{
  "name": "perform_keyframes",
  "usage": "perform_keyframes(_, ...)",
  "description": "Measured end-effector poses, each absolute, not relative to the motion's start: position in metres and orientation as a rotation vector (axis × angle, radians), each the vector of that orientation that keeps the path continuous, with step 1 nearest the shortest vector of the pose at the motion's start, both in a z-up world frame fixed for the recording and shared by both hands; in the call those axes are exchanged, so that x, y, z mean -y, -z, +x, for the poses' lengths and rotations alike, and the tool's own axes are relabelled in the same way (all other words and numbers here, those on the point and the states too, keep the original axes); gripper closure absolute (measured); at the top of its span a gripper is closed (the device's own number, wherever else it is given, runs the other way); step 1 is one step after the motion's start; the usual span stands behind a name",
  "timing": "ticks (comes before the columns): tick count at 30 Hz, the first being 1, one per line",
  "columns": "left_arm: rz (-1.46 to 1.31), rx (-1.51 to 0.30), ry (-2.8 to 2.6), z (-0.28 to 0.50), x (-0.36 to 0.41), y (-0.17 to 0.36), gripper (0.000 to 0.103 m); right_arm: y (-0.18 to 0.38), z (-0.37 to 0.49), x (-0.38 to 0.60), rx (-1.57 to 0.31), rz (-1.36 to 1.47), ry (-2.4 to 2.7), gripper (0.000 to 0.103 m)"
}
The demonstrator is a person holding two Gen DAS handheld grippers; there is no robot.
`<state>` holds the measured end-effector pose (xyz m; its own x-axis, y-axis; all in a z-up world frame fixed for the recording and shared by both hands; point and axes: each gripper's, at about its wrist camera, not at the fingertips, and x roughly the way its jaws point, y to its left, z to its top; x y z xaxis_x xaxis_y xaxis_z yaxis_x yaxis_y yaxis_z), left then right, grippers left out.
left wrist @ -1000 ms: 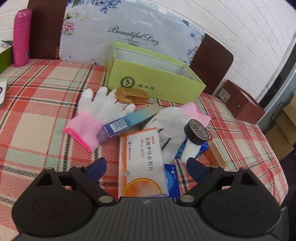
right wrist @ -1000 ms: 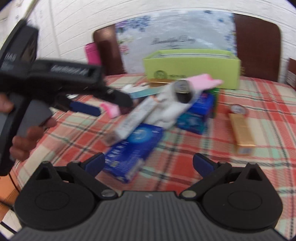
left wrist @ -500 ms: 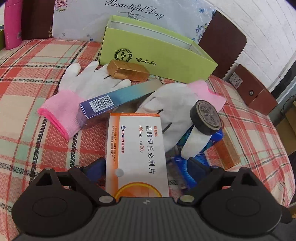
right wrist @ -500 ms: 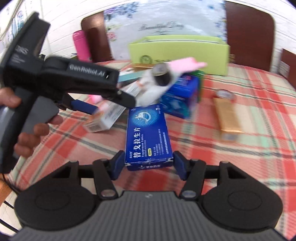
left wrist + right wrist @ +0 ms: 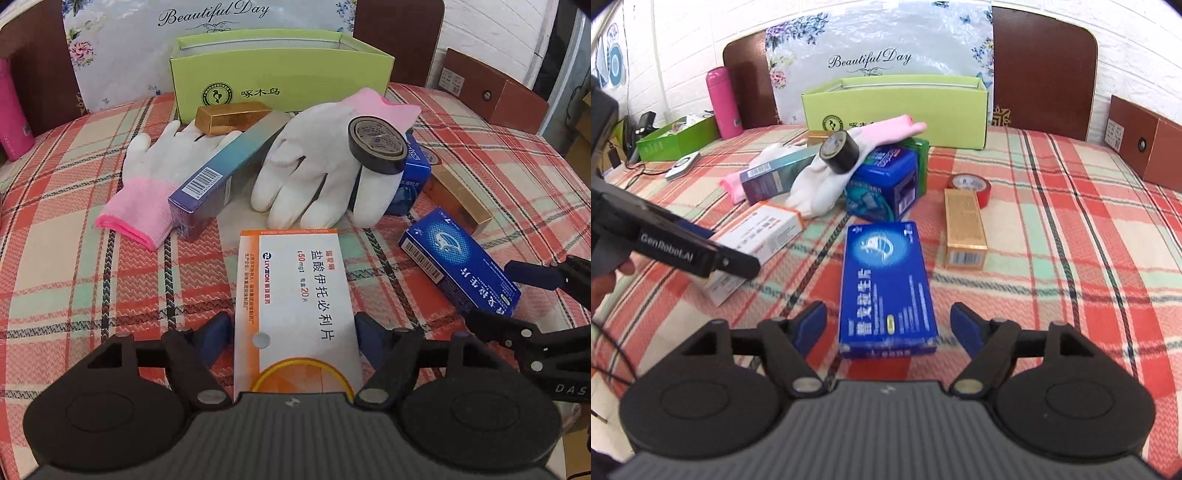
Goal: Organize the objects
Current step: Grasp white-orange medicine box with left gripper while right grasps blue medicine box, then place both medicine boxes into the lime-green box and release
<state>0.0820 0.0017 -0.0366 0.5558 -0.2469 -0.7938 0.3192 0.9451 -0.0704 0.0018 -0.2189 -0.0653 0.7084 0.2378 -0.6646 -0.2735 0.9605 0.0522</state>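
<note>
1. Looking along the left gripper (image 5: 292,323), a flat white and orange cardboard medicine box (image 5: 295,295) lies on the red, green and cream plaid tablecloth (image 5: 74,258), between the two blue pads. It reads "LIVZON", "50 mg" and 盐酸伊托必利片. The jaws have just been closing. The pads sit close against the box's long sides, but I cannot tell whether they press on it.
2. Beyond the box lie two white knit gloves with pink cuffs (image 5: 317,162). A black roll of tape (image 5: 376,144) rests on the right-hand glove. A long blue-to-teal carton with a barcode (image 5: 229,170) leans across the left-hand glove, and a small gold box (image 5: 232,116) sits near that glove's fingertips.
3. At the back stands an open lime-green cardboard box (image 5: 280,70). It has a round emblem lettered "WOODPECKER" and the characters 啄木鸟. Behind it is a floral sheet printed "Beautiful Day" (image 5: 214,14).
4. To the right, a dark blue medicine box with a white barcode label (image 5: 461,262) lies on the cloth.
5. Seen from the right gripper (image 5: 888,314), that blue box lies lengthwise between the pads. Cloth shows on both sides of it, so the pads are clear of it. The jaws have just been opening. White Chinese lettering runs along the lid but is too blurred to read.
6. At the left of this view, the other tool's black finger reads "GenRobot.AI".
7. Also in this view, a gold carton with a barcode (image 5: 964,229) lies just beside a red roll of tape (image 5: 971,184). A pink bottle (image 5: 724,103) stands at the far left.
</note>
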Motion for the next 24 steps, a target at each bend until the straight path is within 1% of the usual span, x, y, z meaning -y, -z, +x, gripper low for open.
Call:
perform_keyframes(2, 0.088, -0.923, 0.32, 0.087, 0.002, 0.038, 0.022, 0.066, 0.009, 0.216, -0.732, -0.05, -0.278, 0.029)
perform_keyframes(8, 0.106, -0.919, 0.3, 0.089, 0.009, 0.038, 0.021, 0.071, 0.021, 0.208, -0.734, -0.078, -0.281, 0.029)
perform_keyframes(10, 0.099, -0.915, 0.293, 0.089, 0.009, 0.039, 0.02, 0.075, 0.024, 0.206, -0.748, -0.076, -0.277, 0.033)
perform_keyframes(12, 0.108, -0.908, 0.29, 0.088, 0.011, 0.039, 0.019, 0.077, 0.022, 0.207, -0.737, -0.073, -0.278, 0.044)
perform_keyframes(13, 0.112, -0.904, 0.29, 0.088, 0.012, 0.04, 0.019, 0.076, 0.021, 0.208, -0.736, -0.069, -0.282, 0.047)
perform_keyframes(14, 0.115, -0.899, 0.291, 0.087, 0.012, 0.04, 0.019, 0.075, 0.02, 0.209, -0.739, -0.065, -0.285, 0.047)
perform_keyframes(15, 0.116, -0.895, 0.295, 0.087, 0.012, 0.04, 0.02, 0.074, 0.019, 0.21, -0.742, -0.063, -0.288, 0.047)
perform_keyframes(17, 0.119, -0.884, 0.304, 0.085, 0.011, 0.038, 0.032, 0.072, 0.017, 0.212, -0.749, -0.058, -0.297, 0.047)
perform_keyframes(18, 0.122, -0.881, 0.304, 0.084, 0.01, 0.036, 0.034, 0.07, 0.016, 0.214, -0.752, -0.046, -0.305, 0.047)
perform_keyframes(24, 0.075, -0.84, 0.366, 0.07, -0.006, 0.01, 0.034, 0.043, 0.004, 0.234, -0.724, 0.073, -0.376, 0.047)
